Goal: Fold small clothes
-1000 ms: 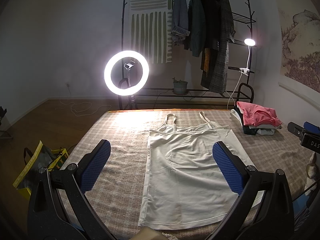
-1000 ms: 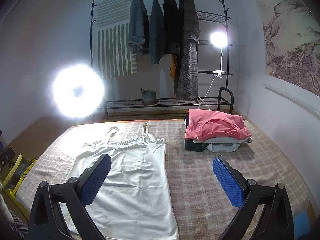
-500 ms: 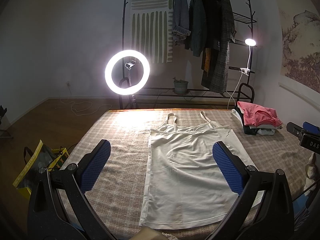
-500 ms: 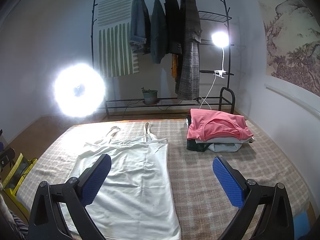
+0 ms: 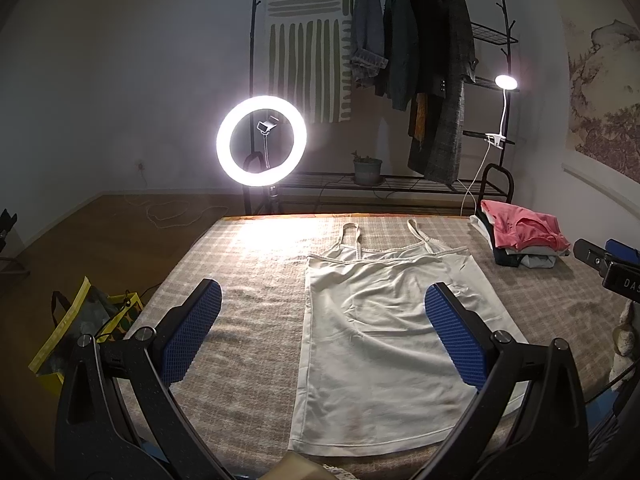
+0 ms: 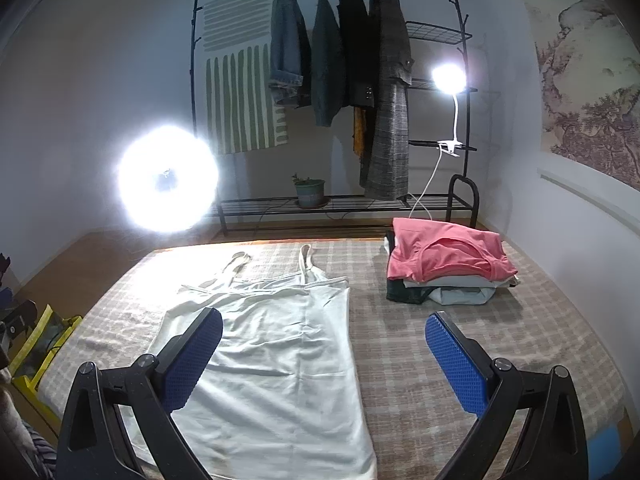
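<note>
Left wrist view looks across a bed (image 5: 248, 264) under a checked woven cover, coarse and a little rumpled, and on it a white camisole (image 5: 384, 320) lies flat, face up, straps toward the far edge and hem nearest the camera. Beyond it stand a clothes rack (image 5: 400, 80) and a glowing ring light (image 5: 262, 141). At the bed's far right corner sits a stack (image 6: 444, 268) of folded clothes with a pink top uppermost, well apart from the camisole. The fabric looks thin, smooth and limp, with soft creases through the middle and narrow straps (image 5: 352, 236) that could easily twist. Both the left hand-held gripper (image 5: 320, 336) and the right hand-held gripper (image 6: 324, 356) hover above the near end, jaws spread wide, holding nothing. No fold seems begun; a clean first one probably means pinching only the long side edge, near hem and armhole together, and carrying it over evenly so the straps stay straight.
</note>
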Demonstrator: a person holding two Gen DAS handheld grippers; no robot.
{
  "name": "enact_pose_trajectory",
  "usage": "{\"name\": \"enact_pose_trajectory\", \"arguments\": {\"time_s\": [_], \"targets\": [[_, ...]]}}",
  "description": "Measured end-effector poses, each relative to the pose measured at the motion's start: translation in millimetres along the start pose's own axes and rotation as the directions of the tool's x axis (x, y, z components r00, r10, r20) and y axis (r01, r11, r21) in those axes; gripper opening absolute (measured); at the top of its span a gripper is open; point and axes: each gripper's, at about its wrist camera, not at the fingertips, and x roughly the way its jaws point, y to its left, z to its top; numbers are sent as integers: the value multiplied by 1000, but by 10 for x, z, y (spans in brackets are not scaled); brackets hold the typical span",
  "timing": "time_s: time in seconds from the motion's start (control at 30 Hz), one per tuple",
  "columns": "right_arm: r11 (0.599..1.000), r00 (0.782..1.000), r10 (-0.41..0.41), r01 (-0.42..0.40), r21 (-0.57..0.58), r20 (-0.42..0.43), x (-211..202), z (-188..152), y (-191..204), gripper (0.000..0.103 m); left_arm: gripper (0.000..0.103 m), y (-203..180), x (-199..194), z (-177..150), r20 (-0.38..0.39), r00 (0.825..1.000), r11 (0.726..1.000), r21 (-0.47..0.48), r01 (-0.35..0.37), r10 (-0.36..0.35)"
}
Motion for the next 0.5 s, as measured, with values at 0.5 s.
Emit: {"name": "enact_pose_trajectory", "arguments": {"time_s": [0.5], "targets": [[987, 984, 157, -159, -17, -79, 299, 116, 444, 81, 91, 400, 341, -384, -145, 989, 997, -80, 19, -31]]}}
